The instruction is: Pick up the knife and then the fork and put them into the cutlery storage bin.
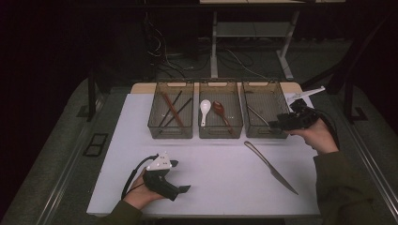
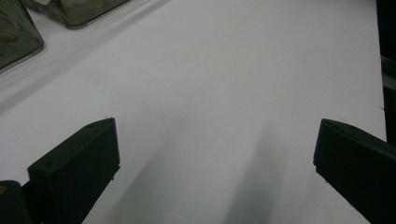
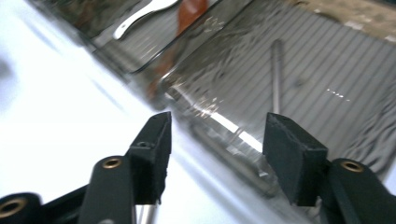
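While the right gripper (image 1: 281, 123) hangs over the near right corner of the right-hand smoky translucent plastic bin (image 1: 264, 101), its black jaws stand partly open with nothing between them; the right gripper view looks along them at that bin's ribbed floor. A slim metal utensil (image 3: 277, 74) lies loose on that floor, its handle running toward twelve o'clock in the right gripper view, clear of both pads. In the high view it shows as a thin diagonal line inside the bin, at about ten o'clock from the right gripper.

On the white tabletop (image 1: 216, 168), a silver table knife (image 1: 271, 167) lies at about six o'clock from the same bin, slanting from its handle near the bin down toward five o'clock. It is well apart from both grippers.

The left gripper (image 1: 183, 189) rests low at the table's seven o'clock edge, held in the person's hand, with its jaws spread wide over bare tabletop and nothing in their gap.

Three bins stand in a row at twelve o'clock on the table. The left-hand bin (image 1: 171, 110) holds dark and reddish chopsticks (image 1: 172, 110). The middle bin (image 1: 220, 110) holds a white ceramic soup spoon (image 1: 204, 110) and a brown wooden spoon (image 1: 220, 112), side by side.
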Demonstrator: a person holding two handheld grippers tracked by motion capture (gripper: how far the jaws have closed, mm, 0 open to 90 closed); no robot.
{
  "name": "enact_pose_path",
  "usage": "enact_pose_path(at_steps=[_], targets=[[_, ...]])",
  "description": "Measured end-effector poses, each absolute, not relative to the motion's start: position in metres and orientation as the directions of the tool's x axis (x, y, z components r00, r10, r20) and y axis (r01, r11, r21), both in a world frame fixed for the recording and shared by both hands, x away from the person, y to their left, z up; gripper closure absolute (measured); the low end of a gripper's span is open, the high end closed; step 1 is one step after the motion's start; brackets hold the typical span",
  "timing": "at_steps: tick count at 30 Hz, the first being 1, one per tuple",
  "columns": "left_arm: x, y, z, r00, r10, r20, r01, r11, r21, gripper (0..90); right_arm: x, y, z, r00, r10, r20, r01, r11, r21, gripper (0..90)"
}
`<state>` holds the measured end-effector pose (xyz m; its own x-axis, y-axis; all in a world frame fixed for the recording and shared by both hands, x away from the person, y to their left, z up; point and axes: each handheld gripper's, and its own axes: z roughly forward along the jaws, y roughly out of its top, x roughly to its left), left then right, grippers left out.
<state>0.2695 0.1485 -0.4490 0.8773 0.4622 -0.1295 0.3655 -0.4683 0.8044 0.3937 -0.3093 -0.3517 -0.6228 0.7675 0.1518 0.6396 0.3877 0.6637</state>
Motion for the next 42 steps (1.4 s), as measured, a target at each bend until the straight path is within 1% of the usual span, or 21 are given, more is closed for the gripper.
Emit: enact_pose_path(at_steps=[3, 8, 11, 20, 24, 30, 37, 42], targets=[[0.269, 0.149, -0.448, 0.878, 0.463, -0.124, 0.362, -0.469, 0.806, 0.0, 0.382, -0.304, -0.355, -0.633, 0.759, 0.155, 0.645, 0.405, 0.648, 39.1], [0.269, 0.149, -0.448, 0.878, 0.462, -0.121, 0.359, -0.469, 0.807, 0.0, 0.365, -0.295, -0.359, -0.648, 0.746, 0.150, 0.648, 0.437, 0.624, 38.9], [0.269, 0.149, -0.448, 0.879, 0.461, -0.120, 0.357, -0.471, 0.807, 0.0, 0.358, -0.291, -0.362, -0.661, 0.731, 0.169, 0.655, 0.452, 0.606, 40.8], [0.268, 0.149, -0.447, 0.881, 0.459, -0.118, 0.355, -0.474, 0.806, 0.0, 0.342, -0.277, -0.381, -0.670, 0.733, 0.122, 0.668, 0.522, 0.530, 44.1], [0.268, 0.149, -0.447, 0.881, 0.458, -0.120, 0.356, -0.474, 0.805, 0.0, 0.340, -0.273, -0.386, -0.667, 0.740, 0.090, 0.675, 0.548, 0.494, 48.7], [0.268, 0.148, -0.448, 0.880, 0.459, -0.122, 0.358, -0.472, 0.805, 0.0, 0.345, -0.266, -0.396, -0.628, 0.770, 0.118, 0.739, 0.541, 0.402, 55.7], [0.269, 0.148, -0.448, 0.882, 0.456, -0.120, 0.356, -0.476, 0.804, 0.0, 0.349, -0.256, -0.407, -0.646, 0.756, 0.105, 0.741, 0.588, 0.326, 61.9], [0.269, 0.148, -0.448, 0.882, 0.456, -0.121, 0.357, -0.476, 0.804, 0.0, 0.353, -0.250, -0.412, -0.638, 0.764, 0.092, 0.755, 0.599, 0.265, 65.9]])
